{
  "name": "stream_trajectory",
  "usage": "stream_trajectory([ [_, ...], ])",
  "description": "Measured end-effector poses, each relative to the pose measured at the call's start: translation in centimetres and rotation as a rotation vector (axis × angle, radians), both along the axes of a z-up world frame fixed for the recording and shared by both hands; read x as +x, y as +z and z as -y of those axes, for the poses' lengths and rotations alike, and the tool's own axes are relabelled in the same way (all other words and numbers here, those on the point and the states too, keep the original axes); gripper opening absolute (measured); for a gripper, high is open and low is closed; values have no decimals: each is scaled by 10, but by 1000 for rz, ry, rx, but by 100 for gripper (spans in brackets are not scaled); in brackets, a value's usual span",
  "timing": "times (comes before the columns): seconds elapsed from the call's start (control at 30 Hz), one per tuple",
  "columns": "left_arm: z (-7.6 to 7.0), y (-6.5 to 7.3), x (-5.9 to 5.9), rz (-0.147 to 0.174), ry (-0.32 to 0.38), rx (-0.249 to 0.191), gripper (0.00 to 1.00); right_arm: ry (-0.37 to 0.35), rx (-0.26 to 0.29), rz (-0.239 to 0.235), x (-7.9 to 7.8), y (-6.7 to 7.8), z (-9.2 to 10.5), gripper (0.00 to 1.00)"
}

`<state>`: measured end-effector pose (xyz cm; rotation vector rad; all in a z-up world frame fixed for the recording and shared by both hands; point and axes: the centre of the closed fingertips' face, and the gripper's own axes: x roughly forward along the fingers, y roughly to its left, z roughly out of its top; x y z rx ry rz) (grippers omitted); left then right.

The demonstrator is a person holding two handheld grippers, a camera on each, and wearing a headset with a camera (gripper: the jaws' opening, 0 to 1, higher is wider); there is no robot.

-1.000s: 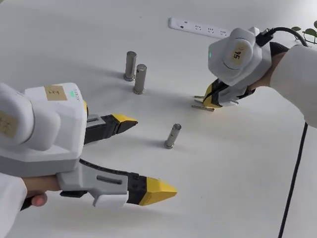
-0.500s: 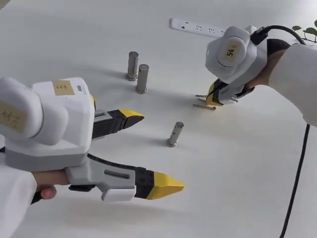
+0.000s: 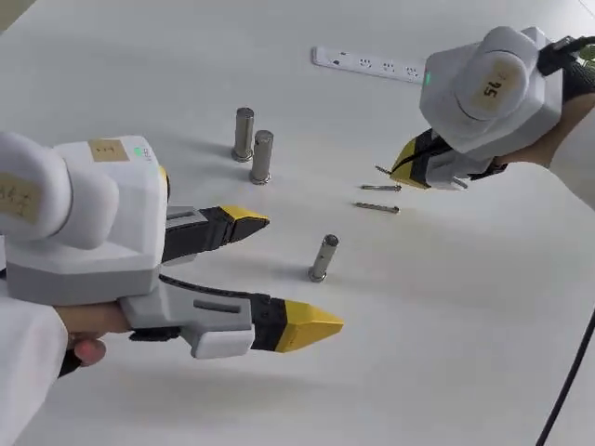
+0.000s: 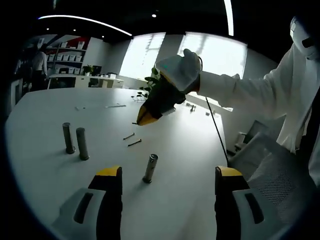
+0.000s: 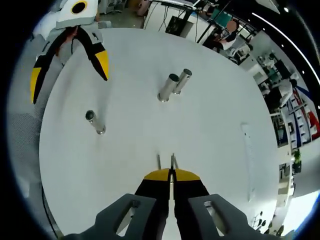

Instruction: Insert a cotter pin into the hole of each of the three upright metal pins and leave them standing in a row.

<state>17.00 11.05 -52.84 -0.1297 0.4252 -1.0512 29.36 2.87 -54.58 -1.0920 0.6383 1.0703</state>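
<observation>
Pinching cotter pin (image 5: pixel 172 161), right tool (image 5: pixel 172 173); left tool (image 4: pixel 168 175) agape, empty; white table (image 3: pixel 446 307), office (image 4: pixel 75 55).

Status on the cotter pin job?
Left gripper open, empty. Right gripper shut on a cotter pin, above the table. Three metal pins upright, none pinned yet. Two loose cotter pins lying flat; nothing blocking.

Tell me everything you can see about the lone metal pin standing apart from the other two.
The pin is a short grey metal cylinder with a slightly wider foot and a dark recess in its top. It stands upright on the white table, well apart from the other two pins. Nothing else touches it, and nothing is stuck through it.
</observation>
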Motion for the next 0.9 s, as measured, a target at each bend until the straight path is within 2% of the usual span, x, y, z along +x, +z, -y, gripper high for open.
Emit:
stream_trajectory([
  [0.03,0,3,3,17,17,-8,71,-5,18,25,-2,5,-2,0],
  [0.07,0,5,5,21,22,-13,67,-9,44,61,-6,13,-5,0],
  [0.1,1,9,7,13,35,-46,65,-7,54,75,-11,17,-6,0],
  [0.17,3,13,8,4,36,-64,61,-16,92,121,-19,29,-10,0],
  [0.23,5,17,10,9,32,-73,59,-21,122,148,-28,38,-14,0],
  [0.33,10,24,11,-5,16,-100,56,-19,161,183,-44,48,-18,0],
  [0.4,13,30,14,-20,12,-126,53,-12,170,205,-52,53,-20,0],
  [0.47,17,38,19,-51,20,-175,49,-1,182,224,-54,53,-21,0],
  [0.53,19,47,23,-65,19,-211,46,3,180,237,-60,53,-21,0],
  [0.63,23,53,30,-65,15,-208,40,10,185,253,-71,54,-23,0],
  [0.67,25,53,31,-85,14,-209,38,15,186,264,-75,54,-24,0],
  [0.73,30,55,31,-162,14,-249,34,23,179,272,-79,54,-24,0],
  [0.77,33,54,29,-220,5,-259,33,29,174,279,-81,54,-24,0],
  [0.8,34,53,30,-242,6,-264,32,35,164,300,-82,54,-24,0],
  [0.87,38,51,32,-225,-2,-250,29,34,165,295,-86,54,-24,0],
  [0.9,39,50,33,-229,-2,-248,26,31,171,294,-88,54,-25,0],
])
